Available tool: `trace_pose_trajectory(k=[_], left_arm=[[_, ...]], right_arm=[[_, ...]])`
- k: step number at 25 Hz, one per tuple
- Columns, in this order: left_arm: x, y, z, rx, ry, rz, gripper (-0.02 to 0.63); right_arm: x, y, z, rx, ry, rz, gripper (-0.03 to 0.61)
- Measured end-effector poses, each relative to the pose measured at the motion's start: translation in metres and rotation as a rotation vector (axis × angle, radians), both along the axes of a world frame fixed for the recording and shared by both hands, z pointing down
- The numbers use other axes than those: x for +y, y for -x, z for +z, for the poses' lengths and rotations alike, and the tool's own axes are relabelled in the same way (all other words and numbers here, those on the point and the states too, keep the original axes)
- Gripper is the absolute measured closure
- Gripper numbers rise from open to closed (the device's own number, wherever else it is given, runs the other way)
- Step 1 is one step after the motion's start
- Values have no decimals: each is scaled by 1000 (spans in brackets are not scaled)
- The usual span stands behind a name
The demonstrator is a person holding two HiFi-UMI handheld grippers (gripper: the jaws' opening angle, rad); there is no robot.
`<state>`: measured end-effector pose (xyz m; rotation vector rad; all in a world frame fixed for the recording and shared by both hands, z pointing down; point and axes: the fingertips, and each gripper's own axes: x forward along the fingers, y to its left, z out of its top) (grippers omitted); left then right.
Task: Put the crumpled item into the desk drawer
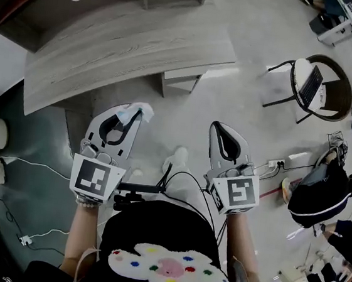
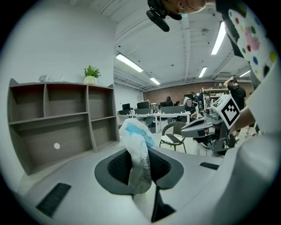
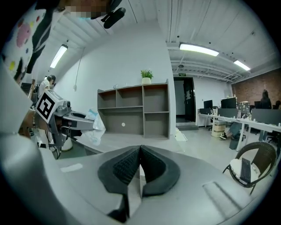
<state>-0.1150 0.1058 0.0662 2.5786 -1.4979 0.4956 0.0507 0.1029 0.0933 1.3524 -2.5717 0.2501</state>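
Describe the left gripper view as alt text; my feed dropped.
The left gripper pinches a crumpled white-and-blue item upright between its jaws. Behind stand a grey shelf unit topped by a potted plant, and the right gripper at right.

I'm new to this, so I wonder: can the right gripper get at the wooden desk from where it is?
Probably not yet: the right gripper, jaws shut, hangs short of the desk; only bare floor lies between.
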Motion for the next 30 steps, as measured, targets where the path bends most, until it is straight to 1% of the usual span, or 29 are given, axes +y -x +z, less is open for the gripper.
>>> trace_pose_trajectory(k=[2,5,9,12,14,17,25,30], left_arm=[[-9,-6,-1,3,-3,-27,543],[-21,-11,3,3,-3,-58,543],[-34,-17,12,-19,13,-70,543],[-51,-20,25,-13,31,-74,543],[-72,-20,41,-5,54,-76,543],[-93,-19,61,-6,80,-72,543],[-98,-15,106,-1,97,-57,543],[-101,-11,140,16,128,-91,543]], right_arm=[[-12,-8,1,-14,5,-11,569],[-25,-13,12,-18,21,-55,569],[-43,-12,26,-58,55,-102,569],[-58,-3,36,-27,44,-175,569],[-76,2,47,-4,35,-198,569],[-97,6,65,-13,54,-190,569],[-108,14,120,-51,120,-167,569],[-116,20,155,-85,143,-153,569]])
